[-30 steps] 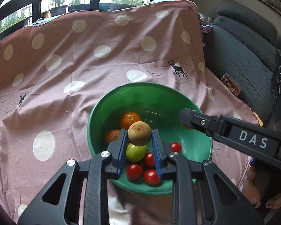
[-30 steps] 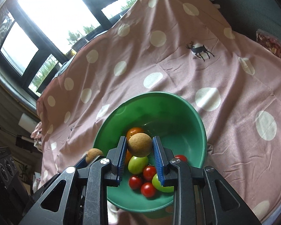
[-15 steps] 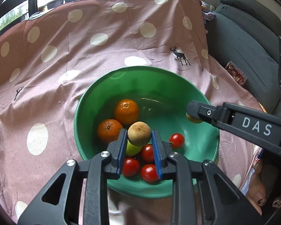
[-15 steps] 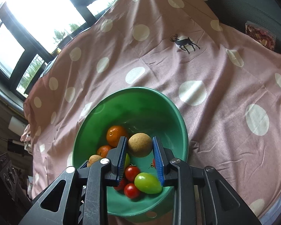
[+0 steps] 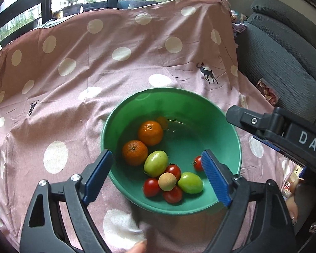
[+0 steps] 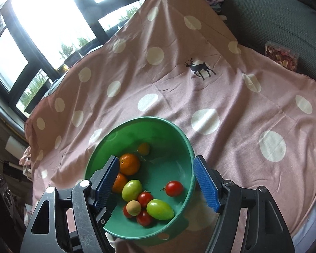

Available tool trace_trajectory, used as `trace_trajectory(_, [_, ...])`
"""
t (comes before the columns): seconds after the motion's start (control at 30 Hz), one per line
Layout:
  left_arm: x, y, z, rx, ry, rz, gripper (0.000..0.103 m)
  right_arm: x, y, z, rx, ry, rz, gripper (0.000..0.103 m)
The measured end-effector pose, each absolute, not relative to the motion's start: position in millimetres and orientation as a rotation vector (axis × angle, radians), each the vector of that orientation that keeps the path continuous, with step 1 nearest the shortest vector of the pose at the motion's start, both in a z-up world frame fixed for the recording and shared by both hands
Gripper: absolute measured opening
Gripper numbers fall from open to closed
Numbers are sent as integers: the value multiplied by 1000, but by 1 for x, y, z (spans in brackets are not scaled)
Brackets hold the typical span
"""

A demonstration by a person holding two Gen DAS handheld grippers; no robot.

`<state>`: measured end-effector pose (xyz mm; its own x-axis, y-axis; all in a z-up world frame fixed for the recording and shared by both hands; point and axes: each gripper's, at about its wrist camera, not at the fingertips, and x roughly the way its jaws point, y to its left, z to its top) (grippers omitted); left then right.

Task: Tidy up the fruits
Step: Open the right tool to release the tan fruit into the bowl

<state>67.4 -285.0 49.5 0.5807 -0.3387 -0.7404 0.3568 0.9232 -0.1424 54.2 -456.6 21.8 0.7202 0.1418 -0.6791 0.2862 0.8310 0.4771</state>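
A green bowl (image 5: pixel 225 126) sits on a pink polka-dot cloth (image 5: pixel 94 63). It holds two oranges (image 5: pixel 150 132), two green tomatoes (image 5: pixel 155 163), several red cherry tomatoes (image 5: pixel 172 194) and a tan round fruit (image 5: pixel 167 181) on top of the pile. My left gripper (image 5: pixel 158 175) is open and empty above the bowl. My right gripper (image 6: pixel 155 181) is open and empty above the bowl (image 6: pixel 137 124); the tan fruit (image 6: pixel 133 207) lies among the tomatoes below it. The right gripper's finger (image 5: pixel 263 124) shows at the right of the left wrist view.
A dark grey sofa (image 5: pixel 284 48) stands right of the covered table. A packet of dried snacks (image 6: pixel 281 55) lies at the cloth's right edge. Windows (image 6: pixel 42 21) are behind the table. The cloth drops off at the near edge.
Both grippers opened and let go of the tan fruits they held. One tan fruit now rests on the tomatoes in the bowl. Both grippers have pulled back slightly.
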Motion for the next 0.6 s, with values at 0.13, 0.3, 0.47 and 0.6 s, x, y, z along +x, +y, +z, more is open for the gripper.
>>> trace_trajectory(0.13, [62,-283,56,15,850,-411,98,51,-460,25,599,766,-96,74])
trace_trajectory(0.3, [59,-283,59,-2,858,-422,103,51,-462,24,598,775,-124,74])
trace_trajectory(0.47, [53,-286,61,20,843,-423,102,52,-462,22,598,788,-127,74])
trace_trajectory(0.6, [52,-285,61,17,843,-416,102,52,-460,22,587,795,-133,74])
